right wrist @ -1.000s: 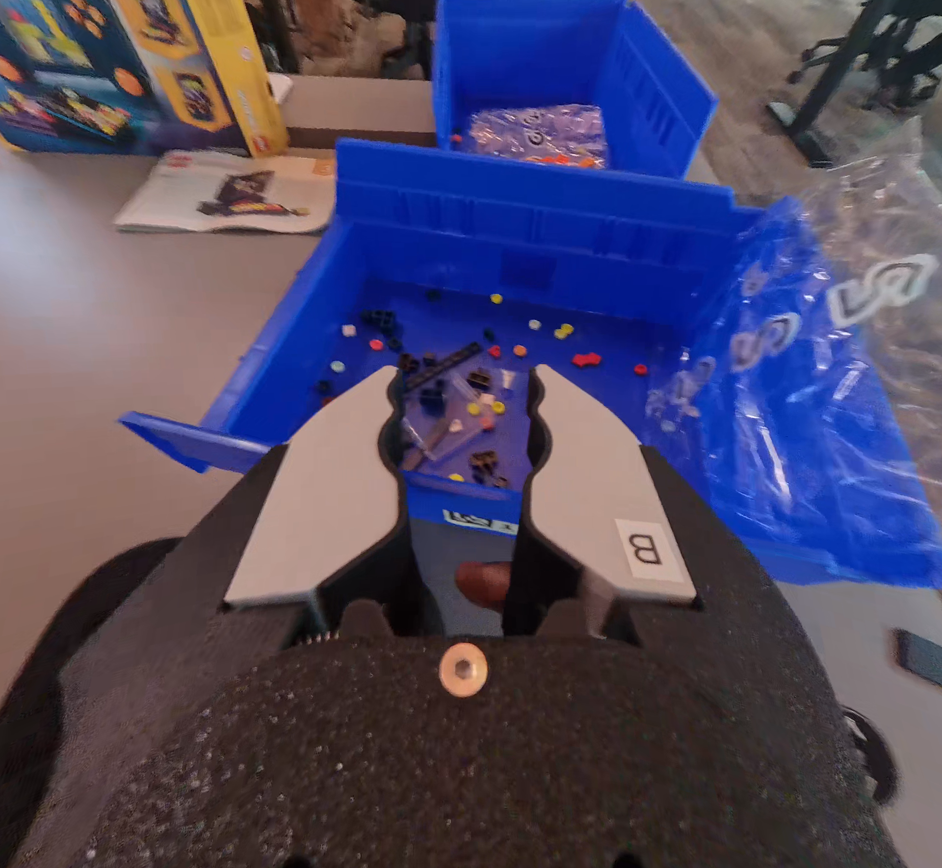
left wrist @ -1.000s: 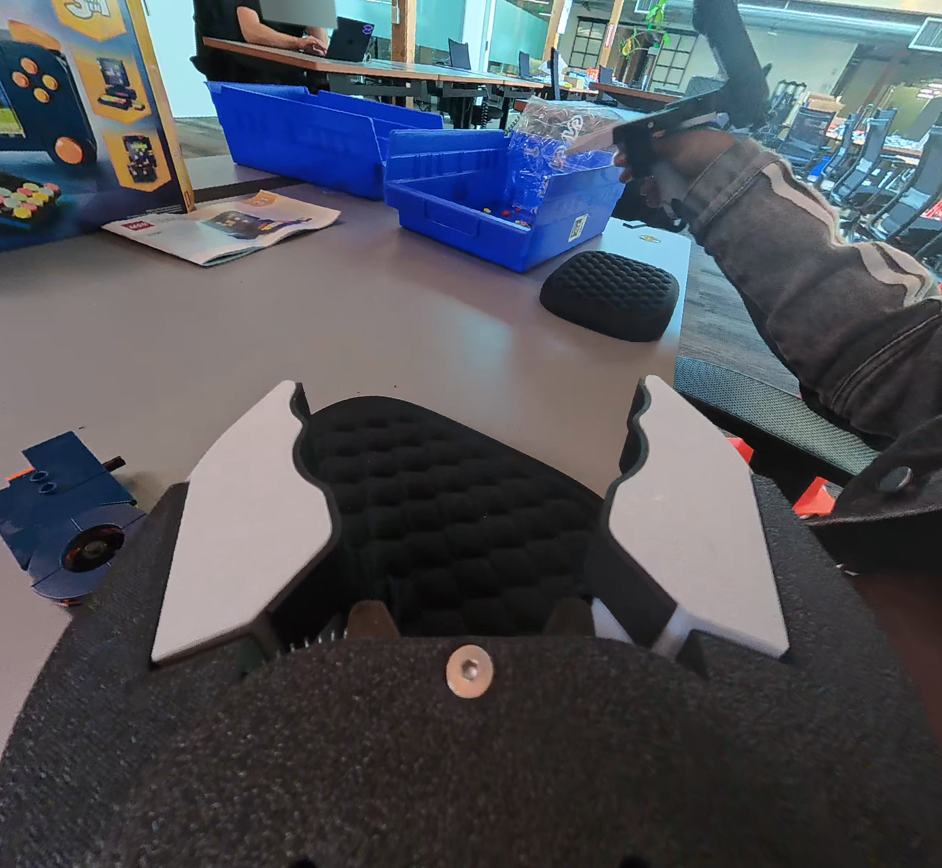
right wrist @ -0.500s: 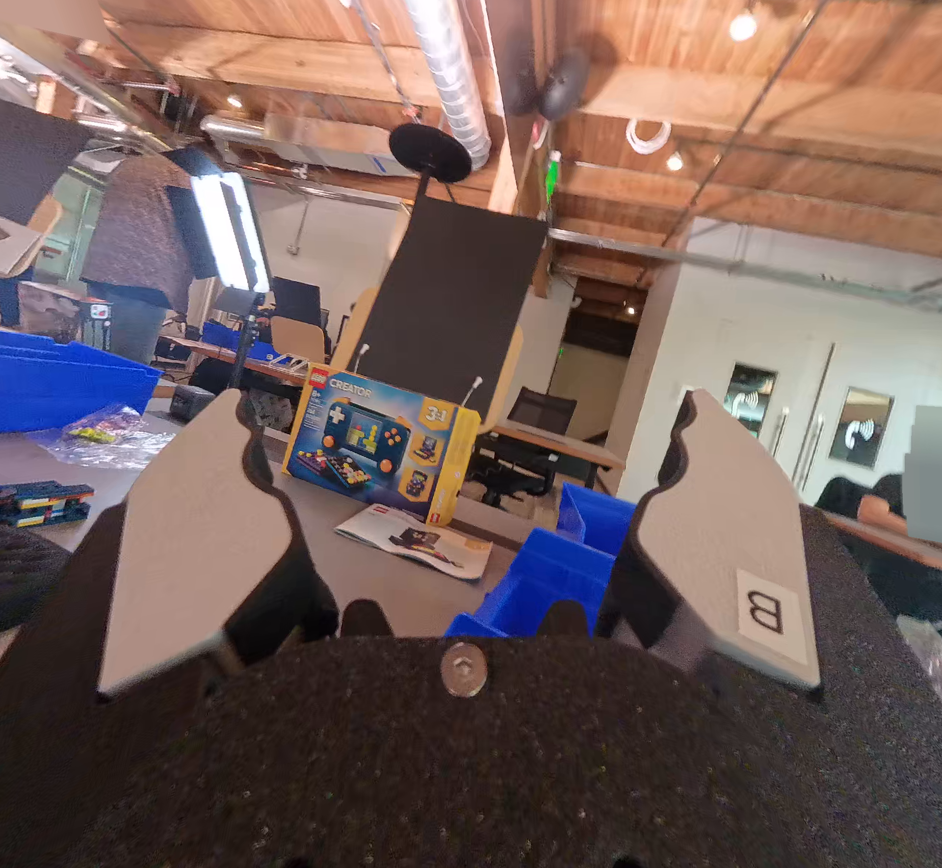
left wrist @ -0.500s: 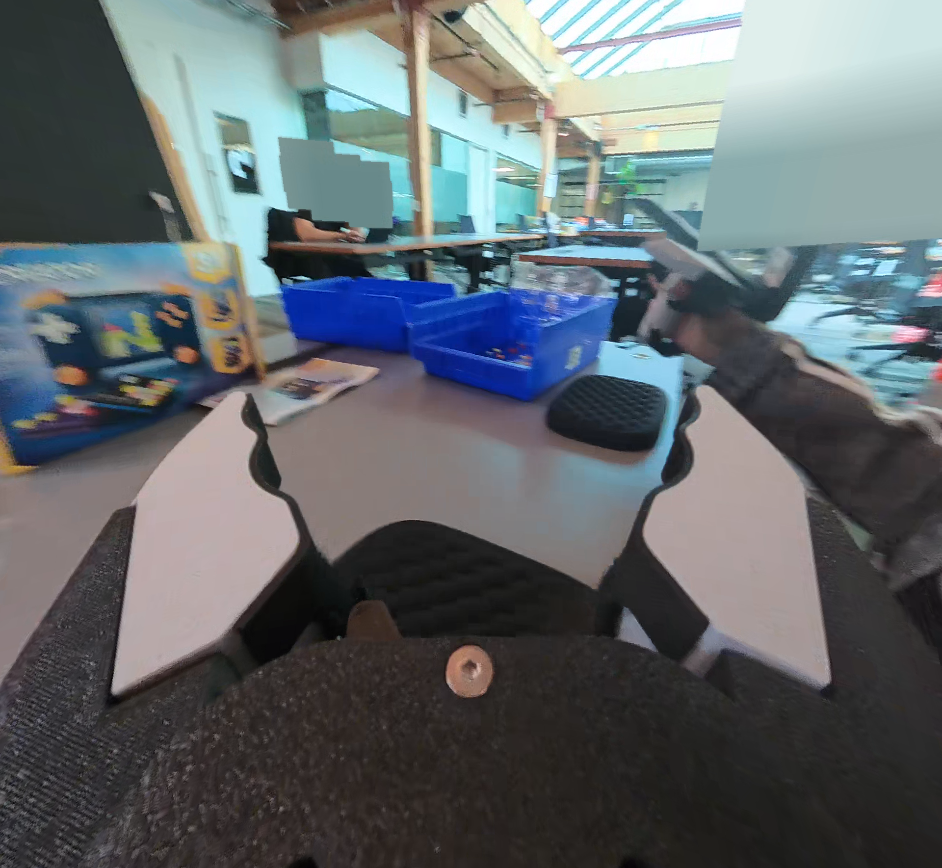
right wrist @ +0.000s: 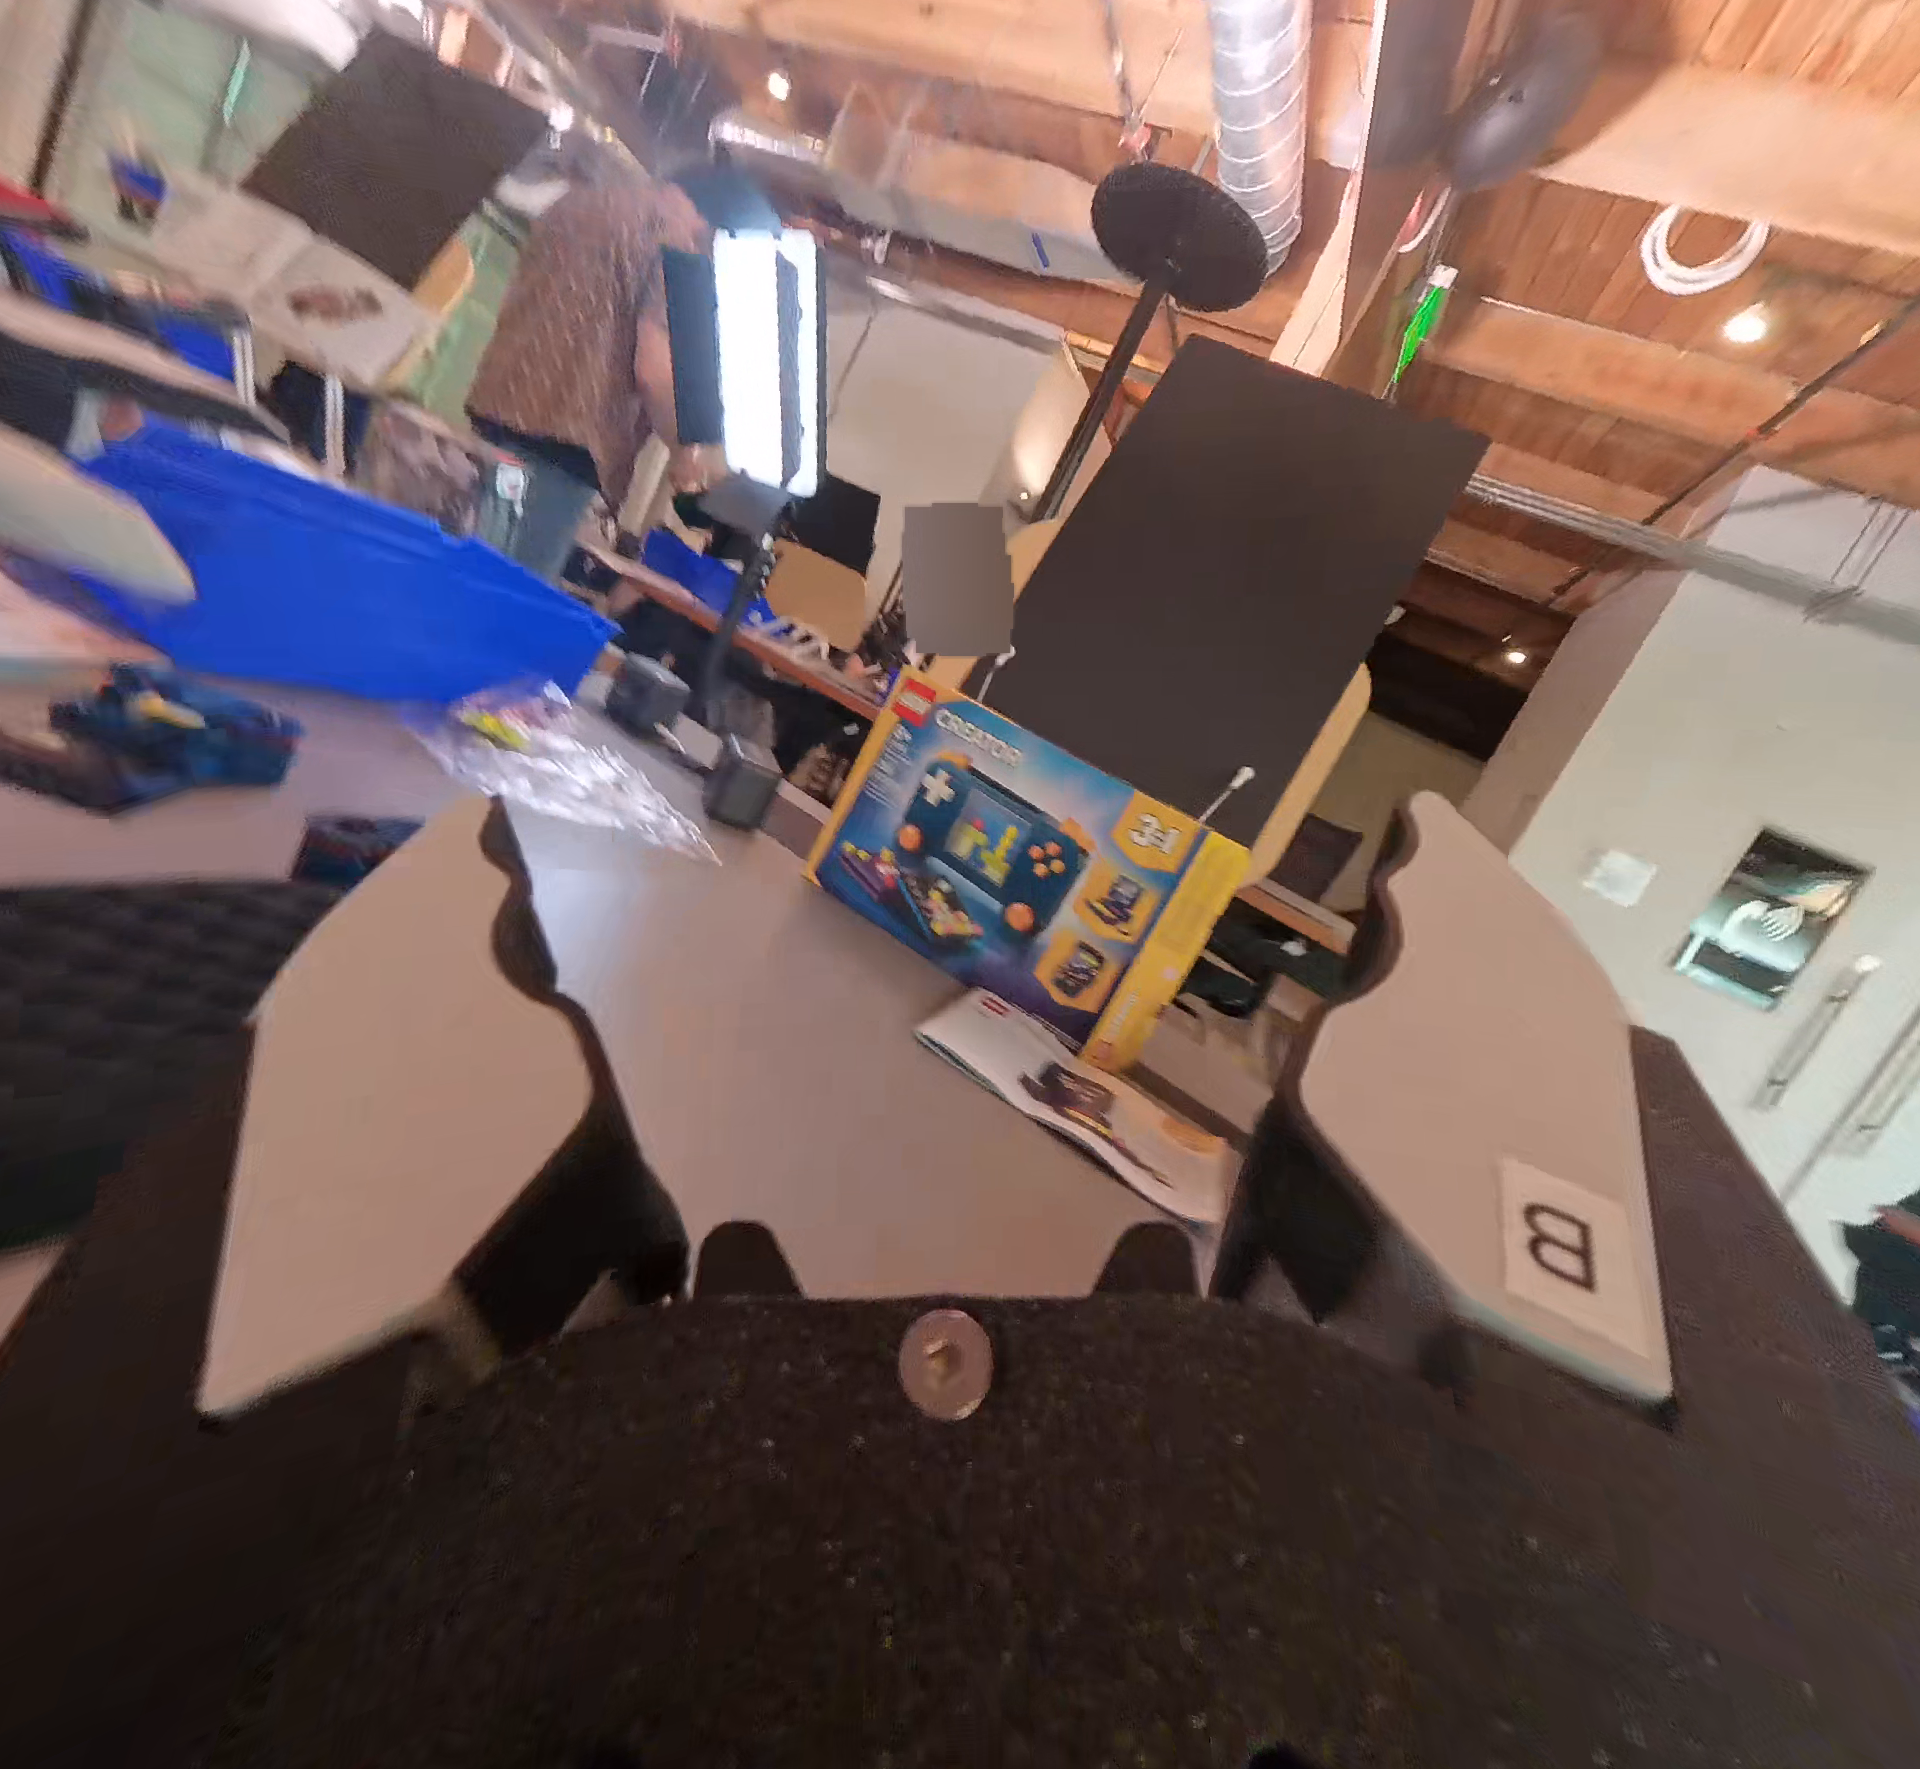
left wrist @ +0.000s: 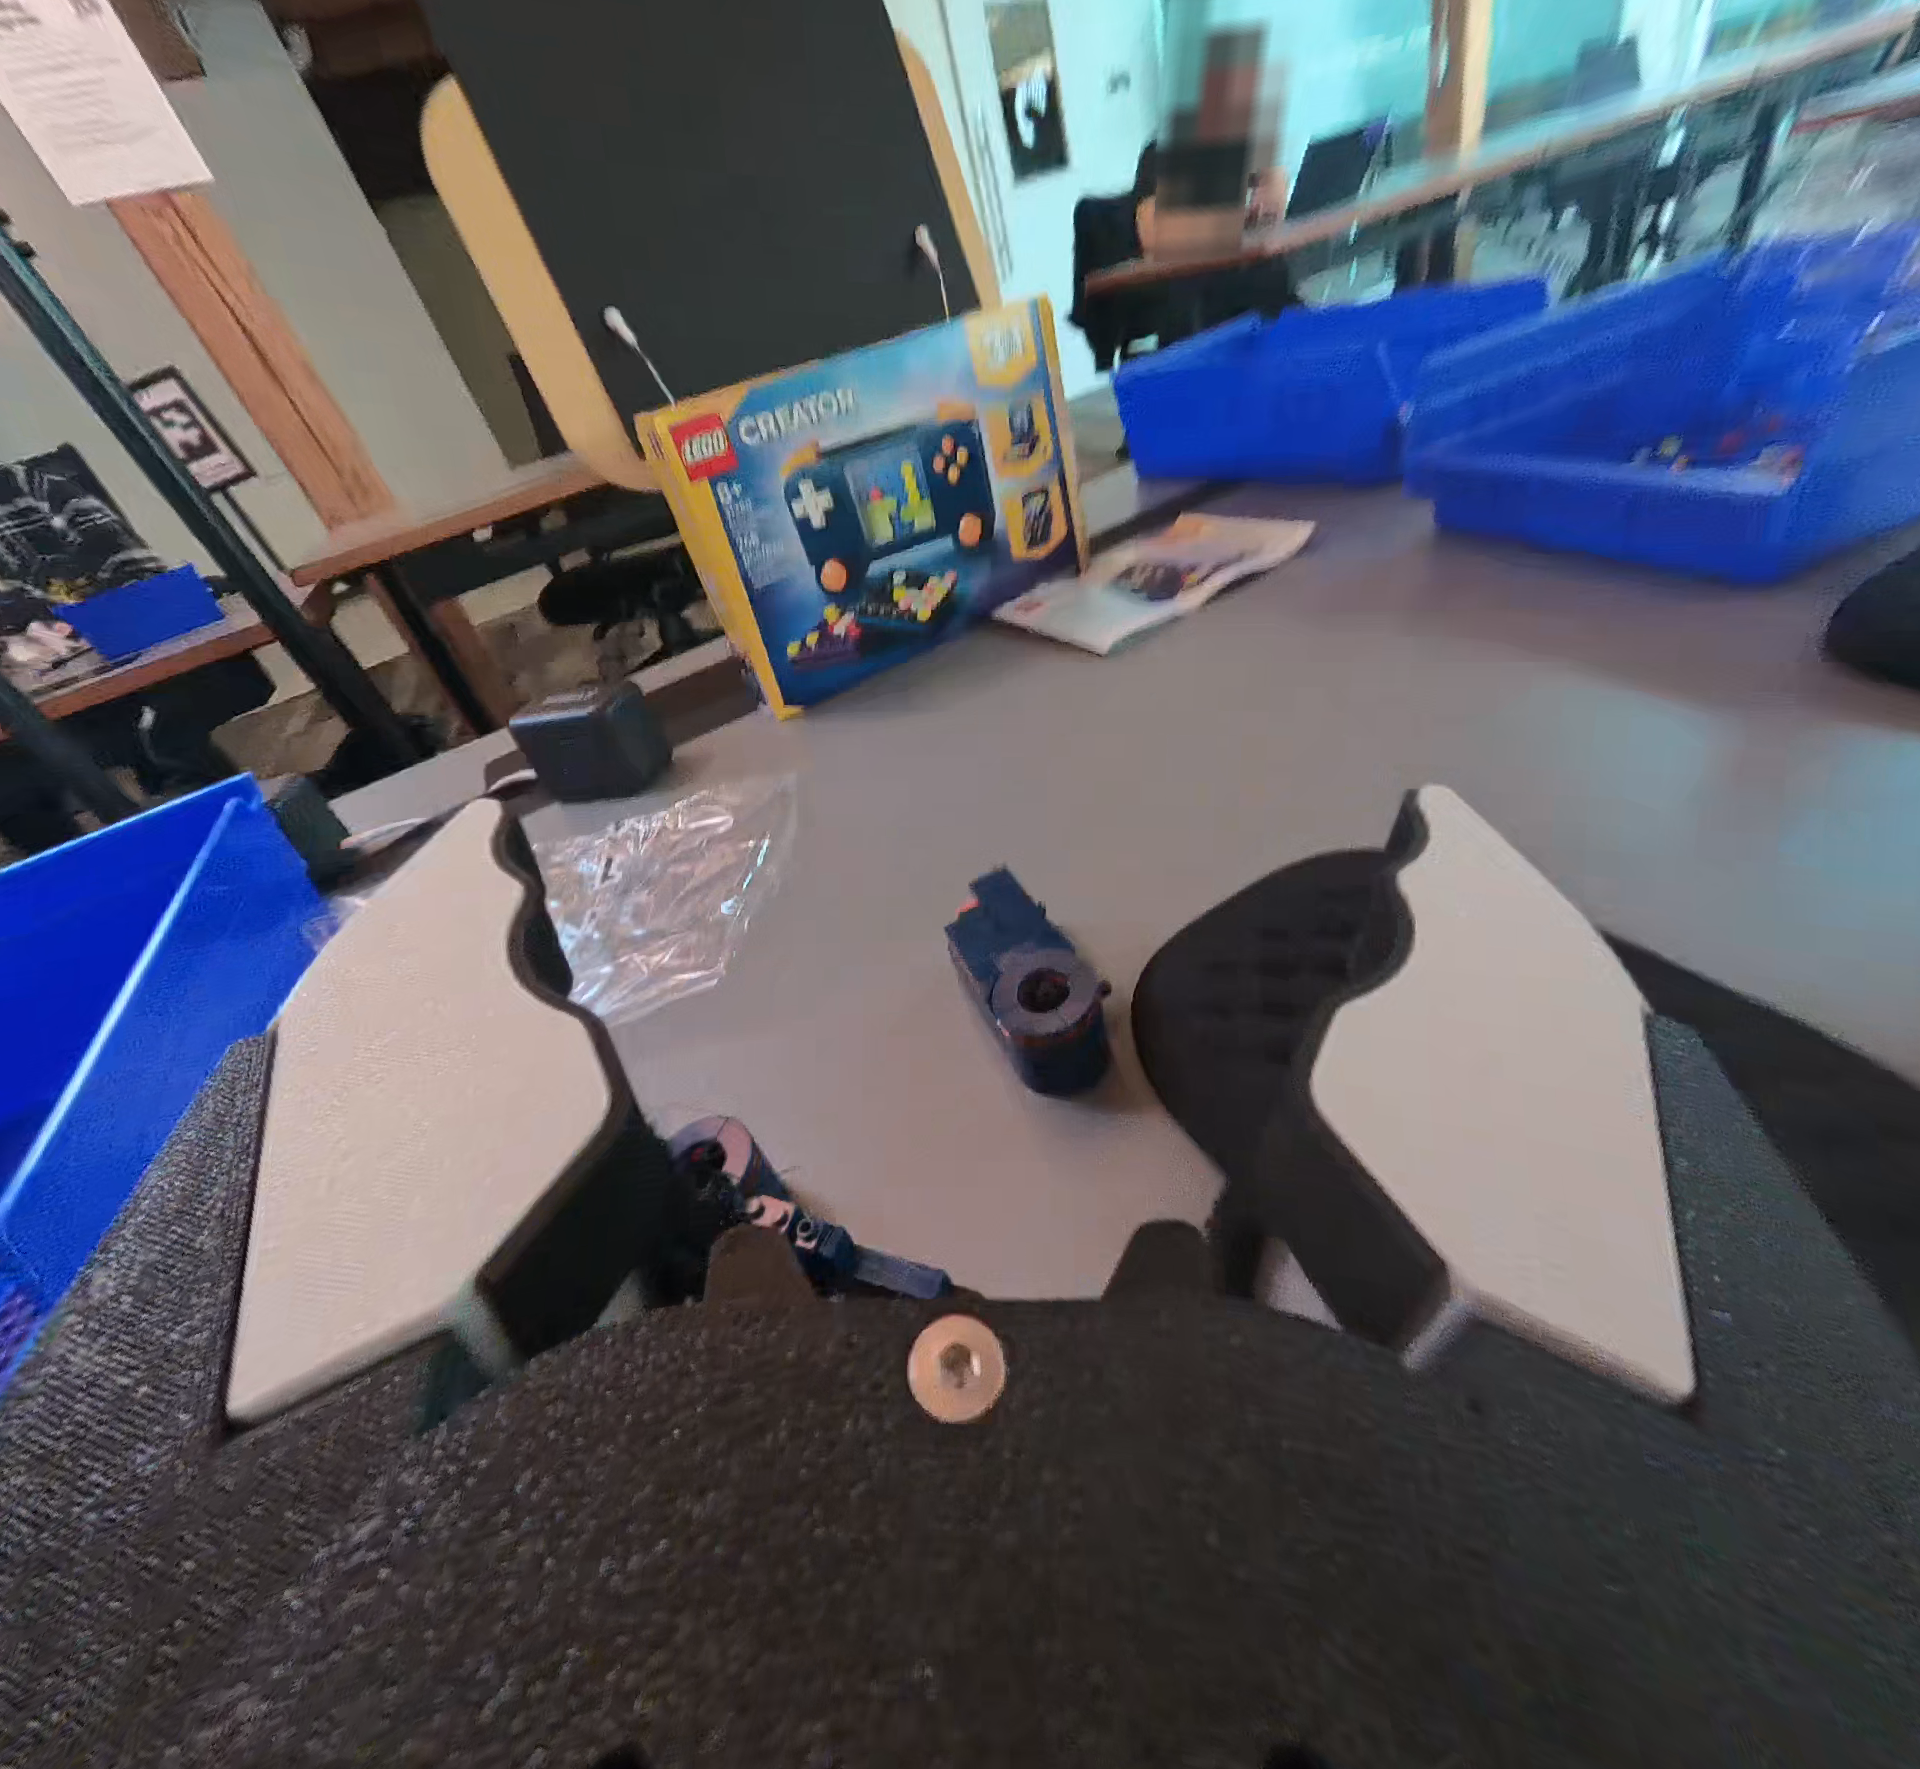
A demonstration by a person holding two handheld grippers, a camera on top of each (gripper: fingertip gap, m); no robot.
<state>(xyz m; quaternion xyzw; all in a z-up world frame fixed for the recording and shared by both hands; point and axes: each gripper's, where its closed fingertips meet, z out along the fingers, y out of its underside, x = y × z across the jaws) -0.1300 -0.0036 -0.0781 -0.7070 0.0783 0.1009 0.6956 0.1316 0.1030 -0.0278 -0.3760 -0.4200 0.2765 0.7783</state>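
Observation:
My left gripper [left wrist: 956, 846] is open and empty, low over the grey table [left wrist: 1351, 732]. A small dark blue brick assembly [left wrist: 1029, 992] with a round hole lies between its fingers. Another dark blue piece [left wrist: 769, 1210] lies near the left finger's base. A black foam pad [left wrist: 1247, 981] lies by the right finger. My right gripper [right wrist: 951, 846] is open and empty, held above the table and tilted. It faces a toy brick set box [right wrist: 1029, 878] and an instruction booklet [right wrist: 1081, 1096]. The box [left wrist: 873, 504] and booklet [left wrist: 1153, 566] also show in the left wrist view.
A clear plastic bag [left wrist: 655, 898] and a small dark cube [left wrist: 592, 743] lie ahead on the left. Blue bins stand at the far right [left wrist: 1662, 462] and near left [left wrist: 114, 950]. A blue brick build [right wrist: 177, 743], a blue bin [right wrist: 332, 587] and a person [right wrist: 582, 348] show left.
My left gripper has swung left and down, now over the blue assembly. My right gripper went from partly closed over the bin to open, and has swung left and tilted.

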